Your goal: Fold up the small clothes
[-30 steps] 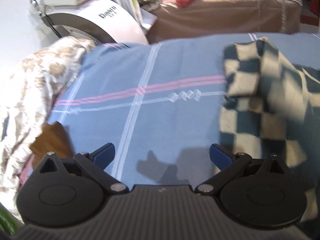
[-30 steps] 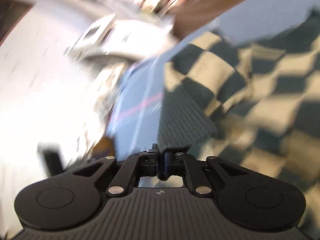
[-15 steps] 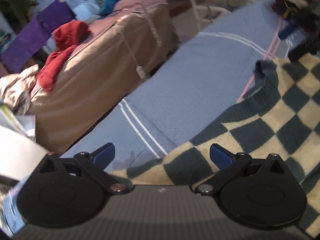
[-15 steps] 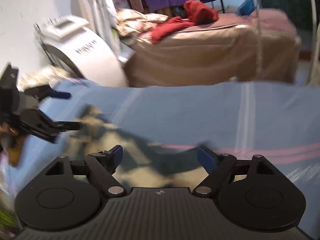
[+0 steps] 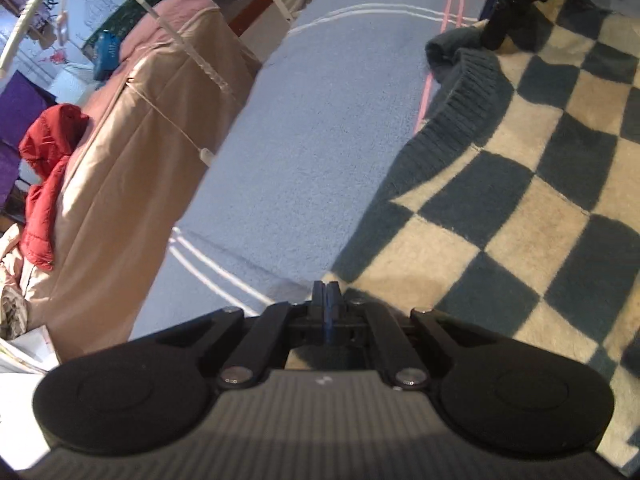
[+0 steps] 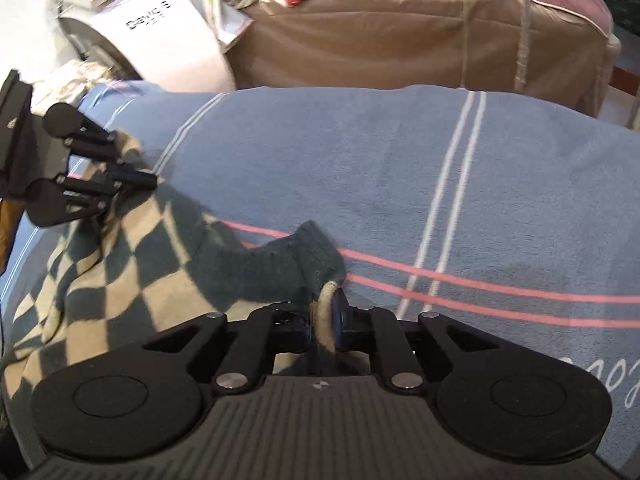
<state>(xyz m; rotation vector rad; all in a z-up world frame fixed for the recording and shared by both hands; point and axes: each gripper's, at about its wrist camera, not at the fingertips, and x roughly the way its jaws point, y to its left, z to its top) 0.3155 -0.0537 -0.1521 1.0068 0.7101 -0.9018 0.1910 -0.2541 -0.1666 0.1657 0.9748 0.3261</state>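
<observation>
A dark-green and cream checkered sweater (image 5: 520, 200) lies on a blue striped blanket (image 5: 320, 120). My left gripper (image 5: 326, 290) is shut on the sweater's near edge, with cream fabric showing under the fingers. In the right wrist view the sweater (image 6: 120, 280) spreads to the left, and its far corner is pulled up into the left gripper (image 6: 136, 164). The jaws of my right gripper (image 6: 326, 314) are closing, and a cream fold of the sweater's edge is pinched between the pads. The left wrist view shows the right gripper (image 5: 496, 38) at the ribbed collar.
The blanket (image 6: 400, 180) has pink and white stripes. Beyond it stands a brown covered bed (image 6: 400, 32) with a red garment (image 5: 44, 160) on it. A white machine (image 6: 152, 28) and a floral cloth (image 6: 76, 76) sit at the back left.
Half a second ago both grippers stood open over the sweater; both have now closed on its edge. The left one swung from bare blanket onto the sweater.
</observation>
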